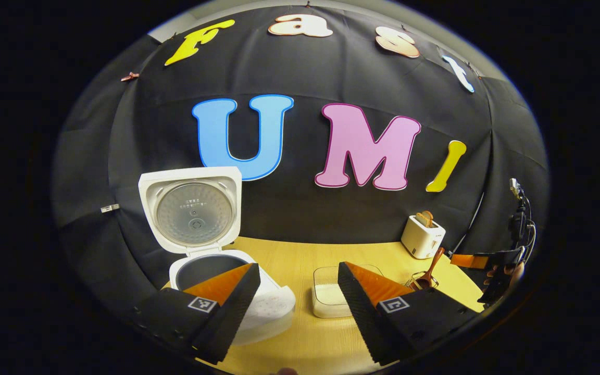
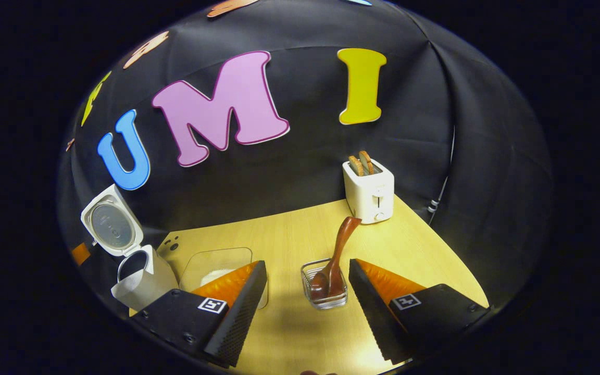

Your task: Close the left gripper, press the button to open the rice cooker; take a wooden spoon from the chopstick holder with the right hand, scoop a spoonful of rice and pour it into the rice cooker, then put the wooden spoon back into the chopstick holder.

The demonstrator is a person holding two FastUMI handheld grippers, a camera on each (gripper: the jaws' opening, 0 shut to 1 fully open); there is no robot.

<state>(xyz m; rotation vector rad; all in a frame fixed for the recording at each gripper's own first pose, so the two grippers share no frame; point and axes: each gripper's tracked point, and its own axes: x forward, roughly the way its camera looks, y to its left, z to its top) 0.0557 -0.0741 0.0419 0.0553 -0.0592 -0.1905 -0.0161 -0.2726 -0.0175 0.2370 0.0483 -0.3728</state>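
- The right hand-held gripper (image 2: 305, 284) hung over the bench (image 2: 289, 229) with its fingers spread wide and nothing between them.
- The chopstick holder (image 2: 325, 291), a small wire basket, stood on the bench just ahead of that gap, nearer the right finger than the left.
- The wooden spoon (image 2: 335, 255) sat in the holder bowl-down, its handle leaning up and away toward the toaster (image 2: 369, 191); neither finger touched it.
- Behind the left finger in the right gripper view lay the clear rice container (image 2: 215, 263), partly hidden by that finger, with white rice inside.
- Further to the left stood the rice cooker (image 2: 141, 284), its lid (image 2: 110, 223) raised.
- The left hand-held gripper (image 1: 299, 278) was likewise held open and empty above the bench (image 1: 289, 260).
- Its left finger overlapped the open rice cooker (image 1: 269, 307), whose dark inner pot (image 1: 203, 268) showed beneath the upright lid (image 1: 193, 211).
- The rice container (image 1: 326, 297) lay just ahead, close to the right finger.
- Farther right in the left gripper view stood the wooden spoon (image 1: 432, 271) in its holder, the toaster (image 1: 423, 237) behind, and the other hand-held gripper (image 1: 487, 271) at the edge.
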